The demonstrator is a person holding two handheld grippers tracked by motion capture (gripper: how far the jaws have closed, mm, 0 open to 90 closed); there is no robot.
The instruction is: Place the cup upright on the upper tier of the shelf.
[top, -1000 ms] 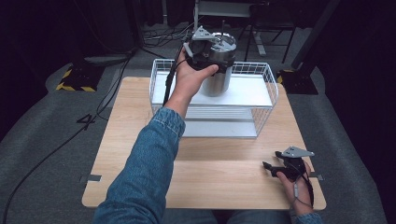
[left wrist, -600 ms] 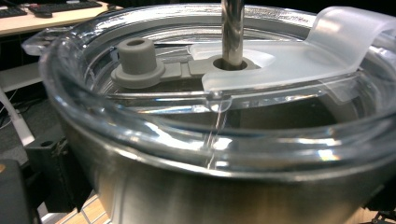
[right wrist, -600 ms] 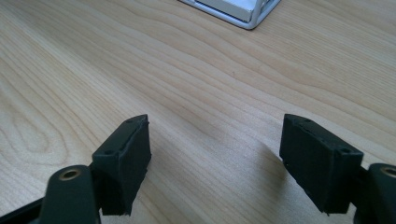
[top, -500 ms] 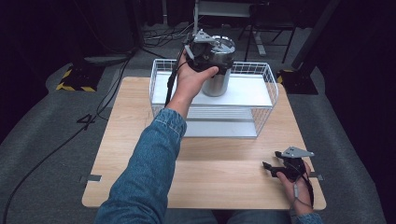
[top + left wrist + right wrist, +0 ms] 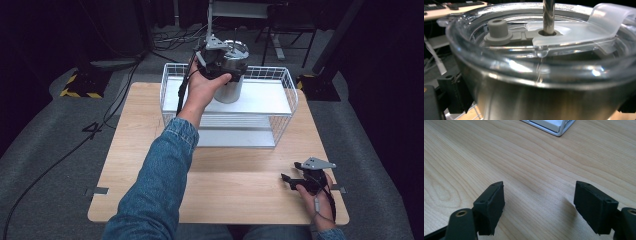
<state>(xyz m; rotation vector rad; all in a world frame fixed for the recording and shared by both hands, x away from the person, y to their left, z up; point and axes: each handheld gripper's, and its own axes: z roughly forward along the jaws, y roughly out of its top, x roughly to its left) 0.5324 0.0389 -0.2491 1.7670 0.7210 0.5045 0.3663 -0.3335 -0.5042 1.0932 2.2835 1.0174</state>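
Observation:
A steel tumbler (image 5: pixel 230 89) with a clear lid (image 5: pixel 574 32) and a metal straw (image 5: pixel 548 15) stands upright inside the white wire basket (image 5: pixel 289 90), at its back left. My left gripper (image 5: pixel 226 64) is shut on the tumbler just under the lid, one black jaw on each side. Whether the base rests on the basket's white shelf or hangs just above it, I cannot tell. My right gripper (image 5: pixel 289 181) lies on the wooden table (image 5: pixel 235 170) at the front right. In the right gripper view that gripper (image 5: pixel 539 207) is open over bare wood.
The basket sits at the back middle of the table, with a white shelf (image 5: pixel 265 97) inside. One basket corner (image 5: pixel 554 127) lies ahead of the right gripper. Cables and a stand (image 5: pixel 280 30) lie on the dark floor behind the table.
The left hand and the tumbler have shifted slightly to the left within the basket. The right gripper has stayed where it was.

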